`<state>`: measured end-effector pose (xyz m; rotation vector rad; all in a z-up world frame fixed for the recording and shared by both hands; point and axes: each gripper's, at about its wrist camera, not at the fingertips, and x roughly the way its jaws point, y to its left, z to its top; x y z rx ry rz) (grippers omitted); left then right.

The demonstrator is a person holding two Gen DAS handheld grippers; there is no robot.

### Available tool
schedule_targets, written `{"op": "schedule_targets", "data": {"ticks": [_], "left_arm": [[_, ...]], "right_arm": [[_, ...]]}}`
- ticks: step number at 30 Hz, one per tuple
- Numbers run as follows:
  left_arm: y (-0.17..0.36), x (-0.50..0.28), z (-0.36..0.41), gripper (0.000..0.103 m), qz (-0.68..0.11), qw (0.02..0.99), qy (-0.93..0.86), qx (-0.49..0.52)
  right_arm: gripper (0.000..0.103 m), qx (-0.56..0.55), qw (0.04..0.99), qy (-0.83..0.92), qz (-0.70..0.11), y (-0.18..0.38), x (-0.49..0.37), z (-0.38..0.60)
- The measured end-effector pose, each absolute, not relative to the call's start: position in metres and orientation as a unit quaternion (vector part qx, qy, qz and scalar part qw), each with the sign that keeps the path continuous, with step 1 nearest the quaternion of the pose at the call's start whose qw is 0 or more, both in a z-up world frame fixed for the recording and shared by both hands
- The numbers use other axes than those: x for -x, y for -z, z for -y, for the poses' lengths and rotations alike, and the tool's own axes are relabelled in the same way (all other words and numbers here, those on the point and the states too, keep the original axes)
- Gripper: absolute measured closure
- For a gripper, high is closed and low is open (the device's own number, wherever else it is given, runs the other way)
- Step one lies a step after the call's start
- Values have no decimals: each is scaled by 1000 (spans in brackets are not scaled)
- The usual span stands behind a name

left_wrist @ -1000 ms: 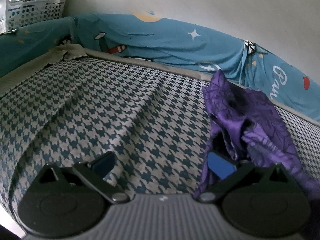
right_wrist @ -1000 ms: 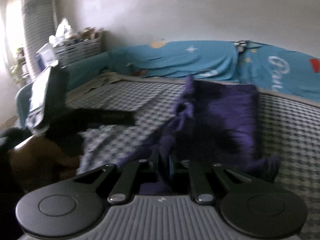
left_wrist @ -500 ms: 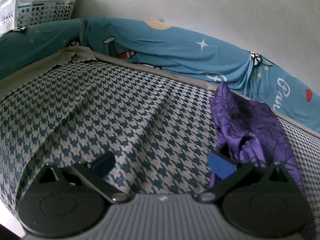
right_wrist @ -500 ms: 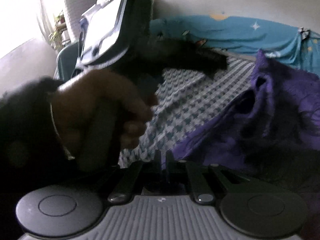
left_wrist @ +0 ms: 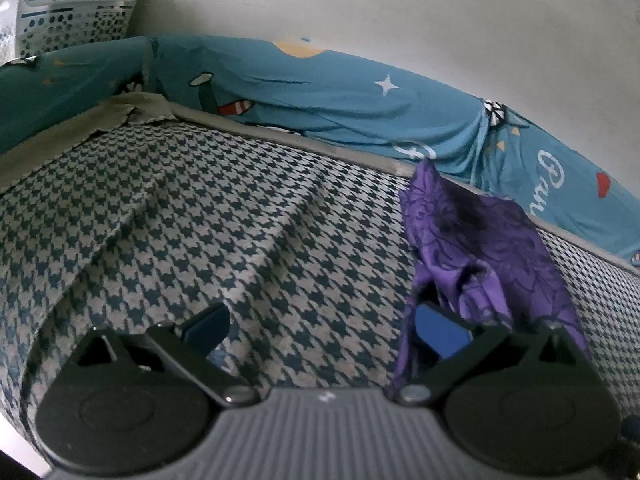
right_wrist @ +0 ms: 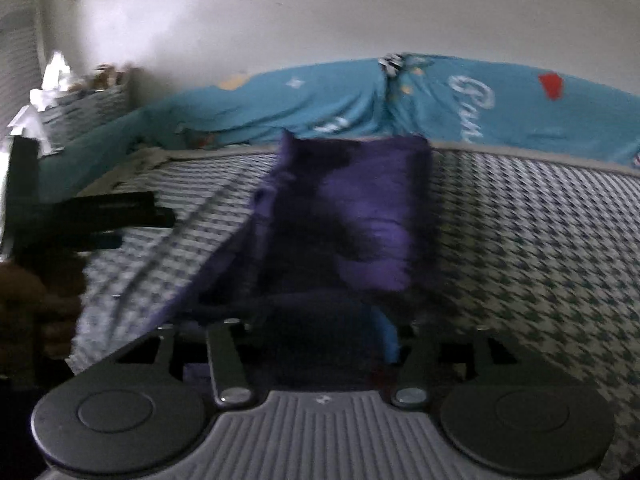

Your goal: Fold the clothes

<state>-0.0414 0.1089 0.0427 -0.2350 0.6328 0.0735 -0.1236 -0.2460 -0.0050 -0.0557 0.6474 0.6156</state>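
Both claws low over the bed, purple garment between and ahead of them.

My left claw (left_wrist: 322,330) is spread wide with nothing in it, its right pad (left_wrist: 440,334) just against the purple garment (left_wrist: 476,248). My right claw (right_wrist: 304,336) looks parted too, the cloth's near edge draped across the gap (blurred, so I cannot tell whether it has hold of it). The garment lies lengthwise on the houndstooth bed cover (left_wrist: 224,224), reaching toward the blue printed sheet (left_wrist: 328,96). A white basket (left_wrist: 76,26) sits far left.
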Motion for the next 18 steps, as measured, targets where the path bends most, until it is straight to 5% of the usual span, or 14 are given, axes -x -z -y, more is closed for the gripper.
{"op": "schedule_targets", "data": {"ticks": [3,8,13,18], "left_arm": [[-42,41,-104,0,-312,943,-25,111],[-40,41,-97,0,-315,943,-8,106],[-39,40,-94,0,-317,943,2,104],[-37,39,-95,0,-318,942,3,105]], "right_arm": [[33,27,898,-295,-326,18,116,246],[33,40,895,-290,-338,36,106,239],[85,31,894,-298,-333,30,110,241],[95,2,874,-352,-334,15,125,243]]}}
